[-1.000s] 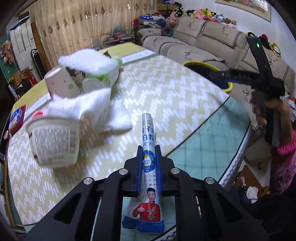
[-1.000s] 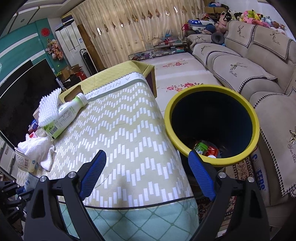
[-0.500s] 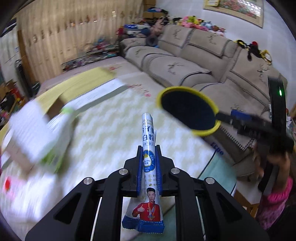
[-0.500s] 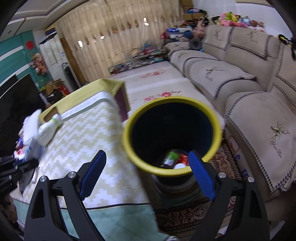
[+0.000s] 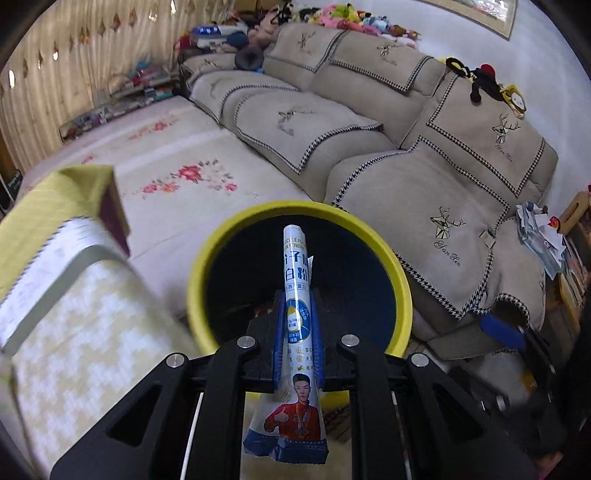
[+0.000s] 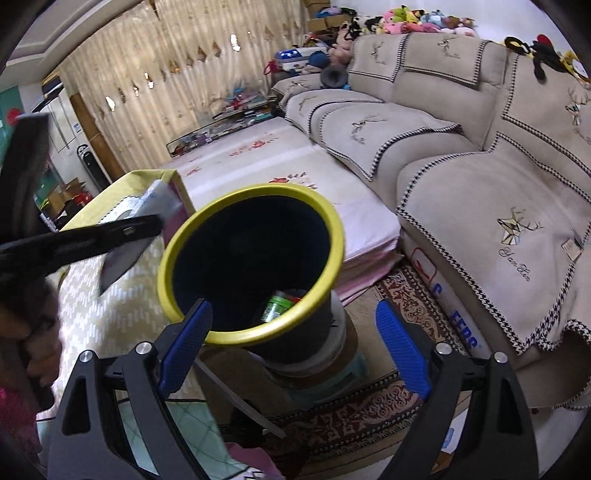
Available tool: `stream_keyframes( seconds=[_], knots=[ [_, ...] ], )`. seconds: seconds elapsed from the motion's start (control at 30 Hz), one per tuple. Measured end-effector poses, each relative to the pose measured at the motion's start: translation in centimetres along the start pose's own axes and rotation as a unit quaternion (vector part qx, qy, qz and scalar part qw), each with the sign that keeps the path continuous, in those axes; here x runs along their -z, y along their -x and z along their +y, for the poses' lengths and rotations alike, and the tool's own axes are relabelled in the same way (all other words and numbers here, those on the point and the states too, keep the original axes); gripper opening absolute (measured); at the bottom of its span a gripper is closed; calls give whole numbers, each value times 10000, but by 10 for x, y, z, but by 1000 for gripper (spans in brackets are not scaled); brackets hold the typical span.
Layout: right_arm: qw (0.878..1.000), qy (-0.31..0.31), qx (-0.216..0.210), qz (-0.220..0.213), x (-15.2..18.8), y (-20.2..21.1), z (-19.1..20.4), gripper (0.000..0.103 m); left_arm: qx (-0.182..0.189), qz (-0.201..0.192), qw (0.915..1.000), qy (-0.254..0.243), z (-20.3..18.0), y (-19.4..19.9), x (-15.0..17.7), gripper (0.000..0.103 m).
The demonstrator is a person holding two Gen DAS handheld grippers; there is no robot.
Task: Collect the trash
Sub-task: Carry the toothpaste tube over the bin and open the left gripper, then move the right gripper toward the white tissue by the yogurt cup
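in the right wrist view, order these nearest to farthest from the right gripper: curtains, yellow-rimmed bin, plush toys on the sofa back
1. yellow-rimmed bin, just ahead of the open right gripper, slightly left.
2. curtains, far wall, left.
3. plush toys, far end of the sofa, top right; close to the curtains' depth.

Left gripper [image 5: 297, 332]: black linkage arms, silver round-head screws at the pivots, blue ribbed finger pads [image 5: 277, 332]. Right gripper [image 6: 293, 343]: identical black frame, silver screws, blue textured pads [image 6: 402, 354].

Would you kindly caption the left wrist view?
Left claw grips a powder sachet before the yellow-rimmed bin.
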State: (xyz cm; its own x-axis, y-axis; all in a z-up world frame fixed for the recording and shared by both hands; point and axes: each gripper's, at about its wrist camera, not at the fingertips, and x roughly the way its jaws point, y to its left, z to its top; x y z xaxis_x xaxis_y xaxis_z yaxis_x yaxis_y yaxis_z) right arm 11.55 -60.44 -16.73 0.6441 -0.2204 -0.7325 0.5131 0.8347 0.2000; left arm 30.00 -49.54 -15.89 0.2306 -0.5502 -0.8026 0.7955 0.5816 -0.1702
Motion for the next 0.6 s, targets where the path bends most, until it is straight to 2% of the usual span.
stream_keyframes(
  seconds=[0.13,0.2,0.27,0.3,0.4,0.47,0.5,0.57,0.6],
  knots=[
    [10000,-57,46,30,-1,-1,-6,86,-61,78,9999,19,-9,-34,-16,16],
    [10000,-56,61,29,0,1,-7,86,-92,73,9999,65,-8,-42,-19,20],
    [10000,-40,61,22,0,2,-7,86,-153,18,9998,109,-9,-48,-22,38],
    [10000,-25,60,16,0,4,-5,86,-193,-24,9997,131,-9,-47,-21,40],
    [10000,18,40,-11,0,9,-1,86,-255,-136,9995,145,-6,-33,-15,40],
    [10000,51,14,-39,1,12,3,86,-361,-288,9988,159,-4,-12,-7,45],
    [10000,61,1,-45,2,14,5,86,-432,-410,9980,199,-3,3,-1,49],
    [9999,100,-45,-43,3,15,11,86,-401,-592,9969,339,1,35,16,70],
    [9999,125,-60,-32,4,15,13,86,-377,-695,9960,408,5,51,24,72]
  ],
)
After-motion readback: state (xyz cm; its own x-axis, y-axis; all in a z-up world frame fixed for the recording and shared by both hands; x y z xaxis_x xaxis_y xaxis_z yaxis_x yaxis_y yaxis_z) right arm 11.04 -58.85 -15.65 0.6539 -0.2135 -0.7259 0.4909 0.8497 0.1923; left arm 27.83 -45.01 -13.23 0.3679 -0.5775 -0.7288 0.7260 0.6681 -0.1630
